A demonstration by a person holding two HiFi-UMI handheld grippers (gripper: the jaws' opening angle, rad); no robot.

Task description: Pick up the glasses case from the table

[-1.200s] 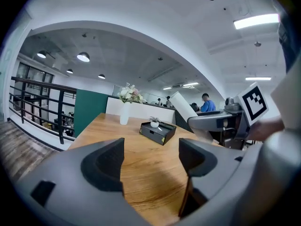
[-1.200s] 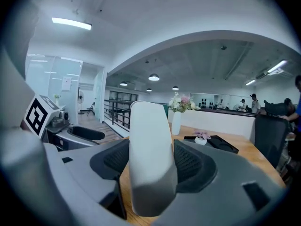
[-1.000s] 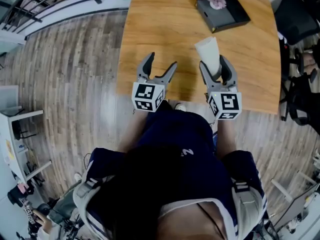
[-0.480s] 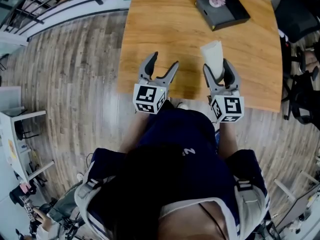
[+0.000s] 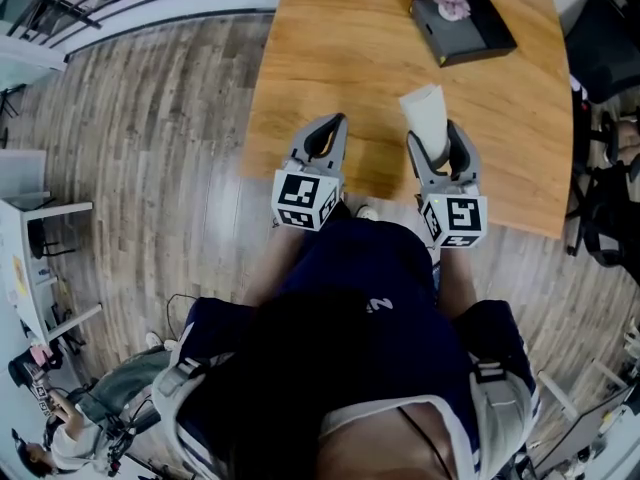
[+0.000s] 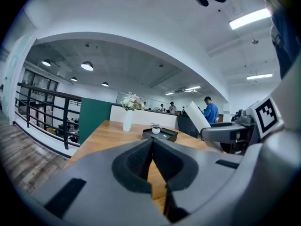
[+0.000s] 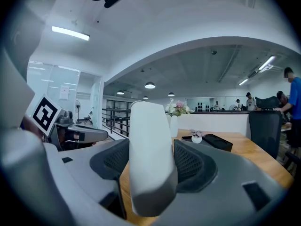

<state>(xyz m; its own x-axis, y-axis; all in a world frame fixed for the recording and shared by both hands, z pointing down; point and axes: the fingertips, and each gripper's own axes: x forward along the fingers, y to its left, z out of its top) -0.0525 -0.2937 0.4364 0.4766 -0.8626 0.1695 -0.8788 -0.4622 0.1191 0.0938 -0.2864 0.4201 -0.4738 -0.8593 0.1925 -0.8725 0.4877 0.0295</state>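
Right tongs (image 5: 438, 143) grasp the white glasses case (image 5: 424, 108) over the table (image 5: 330, 38) near its front edge. Left tongs (image 5: 332, 126), just clenched, hold nothing. We judge the case light, rigid and smooth, so a mid-body grip resists slipping.
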